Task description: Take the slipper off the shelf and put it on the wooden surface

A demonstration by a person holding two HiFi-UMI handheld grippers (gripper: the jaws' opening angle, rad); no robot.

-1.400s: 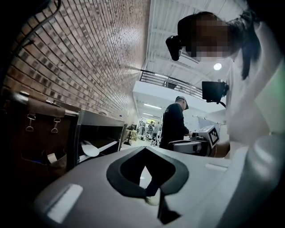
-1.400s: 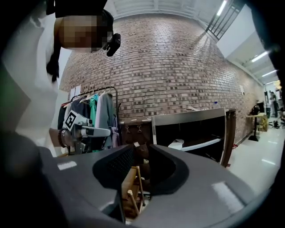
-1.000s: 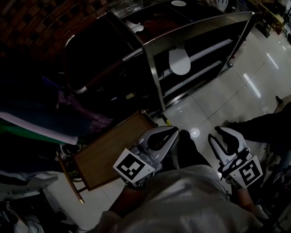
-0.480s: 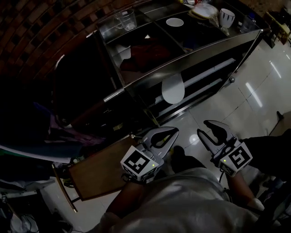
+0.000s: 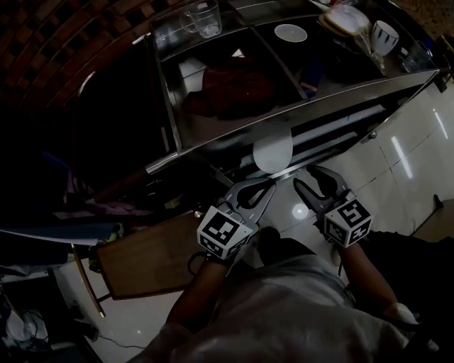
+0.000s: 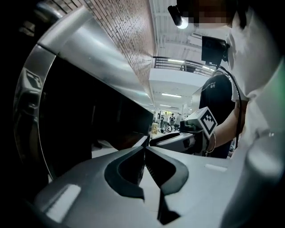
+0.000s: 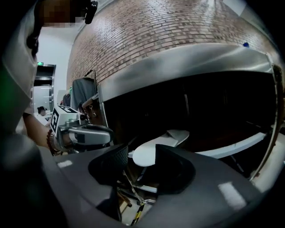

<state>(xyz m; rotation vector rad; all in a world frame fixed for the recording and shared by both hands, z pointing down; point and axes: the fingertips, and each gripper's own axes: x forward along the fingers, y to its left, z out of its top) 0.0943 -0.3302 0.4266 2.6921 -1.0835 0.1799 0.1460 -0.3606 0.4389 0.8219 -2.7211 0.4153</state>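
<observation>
Dim light and a red brick wall [image 7: 178, 26] frame the scene, with glossy pale floor tiles [image 5: 404, 163] catching the lamps. Low in a metal shelf unit [image 5: 213, 135] lies the slipper [image 5: 273, 150], a smooth, white, oval sole shape. It rests flat on a narrow pale shelf board, with its rounded end jutting past the front edge. From the right gripper view the slipper [image 7: 156, 147] shows beyond the jaws, not between them.

The right gripper [image 5: 310, 179] hovers just in front of that shelf. Its dark, curved jaws stand apart and are opening, with nothing gripped. Just beside it, the left gripper [image 5: 266, 186] points the same way. Its jaws are pressed together tip to tip and empty, as the left gripper view [image 6: 144, 149] shows. Each gripper carries a cube with black-and-white square markers.

Down to the left of the shelf unit sits the wooden surface [image 5: 142, 259], a flat brown rectangle, well apart from the slipper. A crumpled reddish cloth [image 5: 234, 88] lies on a dark, glossy upper shelf. On top stand a clear glass mug [image 5: 202, 18], a small white round dish [image 5: 290, 32] and a striped cup [image 5: 384, 32].
</observation>
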